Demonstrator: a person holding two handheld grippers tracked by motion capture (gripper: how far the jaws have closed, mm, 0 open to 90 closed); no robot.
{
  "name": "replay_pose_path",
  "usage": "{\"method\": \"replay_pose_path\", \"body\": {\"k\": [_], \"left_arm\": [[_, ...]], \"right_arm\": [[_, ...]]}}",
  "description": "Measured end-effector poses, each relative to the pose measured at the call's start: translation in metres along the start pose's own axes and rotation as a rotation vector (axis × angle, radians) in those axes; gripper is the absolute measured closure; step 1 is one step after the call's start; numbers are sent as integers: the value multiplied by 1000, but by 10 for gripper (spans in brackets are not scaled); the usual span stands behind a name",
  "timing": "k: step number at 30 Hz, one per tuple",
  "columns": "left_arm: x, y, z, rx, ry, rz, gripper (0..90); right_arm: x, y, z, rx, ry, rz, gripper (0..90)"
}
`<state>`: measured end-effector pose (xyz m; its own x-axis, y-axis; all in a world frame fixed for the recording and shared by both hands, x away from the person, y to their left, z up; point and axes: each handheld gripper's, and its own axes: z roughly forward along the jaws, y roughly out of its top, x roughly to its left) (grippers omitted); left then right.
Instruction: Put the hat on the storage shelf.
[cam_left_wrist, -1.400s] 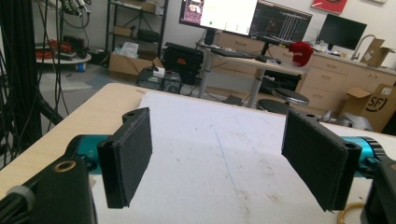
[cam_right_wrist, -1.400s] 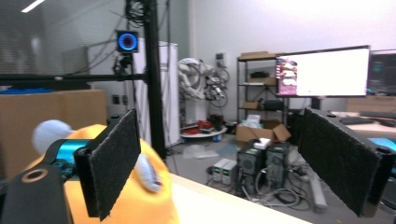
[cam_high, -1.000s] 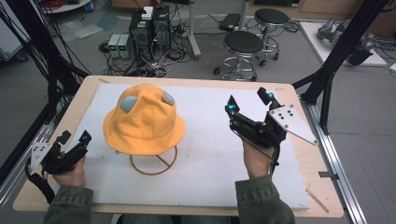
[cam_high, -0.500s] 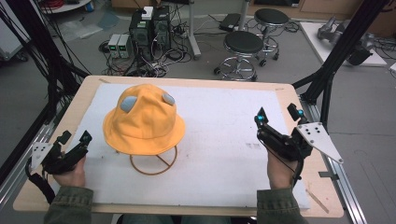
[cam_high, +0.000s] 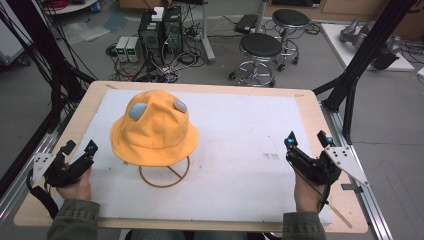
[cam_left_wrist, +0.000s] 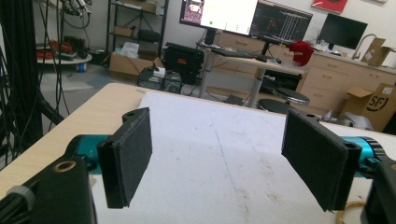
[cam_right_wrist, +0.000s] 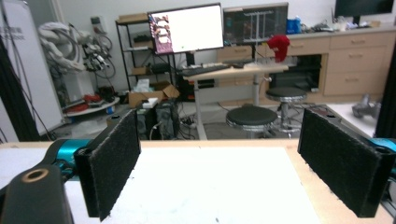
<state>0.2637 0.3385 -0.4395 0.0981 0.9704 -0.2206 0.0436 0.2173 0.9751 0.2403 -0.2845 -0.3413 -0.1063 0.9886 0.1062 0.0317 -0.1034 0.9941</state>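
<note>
An orange bucket hat (cam_high: 153, 130) with two grey patches on its crown rests on a round wire stand (cam_high: 164, 173) at the left middle of the white mat (cam_high: 240, 150). My left gripper (cam_high: 79, 147) stands open near the mat's front left corner, left of the hat and apart from it. In the left gripper view its pads (cam_left_wrist: 130, 154) are wide apart with bare mat between them. My right gripper (cam_high: 307, 139) is open at the mat's right edge, far from the hat. The right gripper view shows its pads (cam_right_wrist: 114, 158) spread over bare mat.
The mat lies on a wooden table (cam_high: 309, 107) framed by black struts (cam_high: 356, 65). Beyond the far edge stand two stools (cam_high: 260, 55) and computer boxes (cam_high: 160, 30) with cables. A desk with monitors (cam_right_wrist: 187, 29) is farther back.
My right gripper has pulled back from the middle right of the mat to its front right edge, still open. The left gripper and the hat have stayed put.
</note>
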Motion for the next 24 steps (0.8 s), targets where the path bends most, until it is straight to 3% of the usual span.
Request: {"method": "replay_pose_path", "body": {"k": [11, 16, 24], "left_arm": [[-2, -1, 1, 7, -2, 4, 245], [-2, -1, 1, 12, -1, 9, 245], [-4, -1, 0, 9, -7, 9, 245]], "right_arm": [[-17, -43, -2, 62, -62, -7, 118], [-24, -62, 1, 116, -88, -3, 118], [-28, -70, 4, 145, -90, 16, 118]]}}
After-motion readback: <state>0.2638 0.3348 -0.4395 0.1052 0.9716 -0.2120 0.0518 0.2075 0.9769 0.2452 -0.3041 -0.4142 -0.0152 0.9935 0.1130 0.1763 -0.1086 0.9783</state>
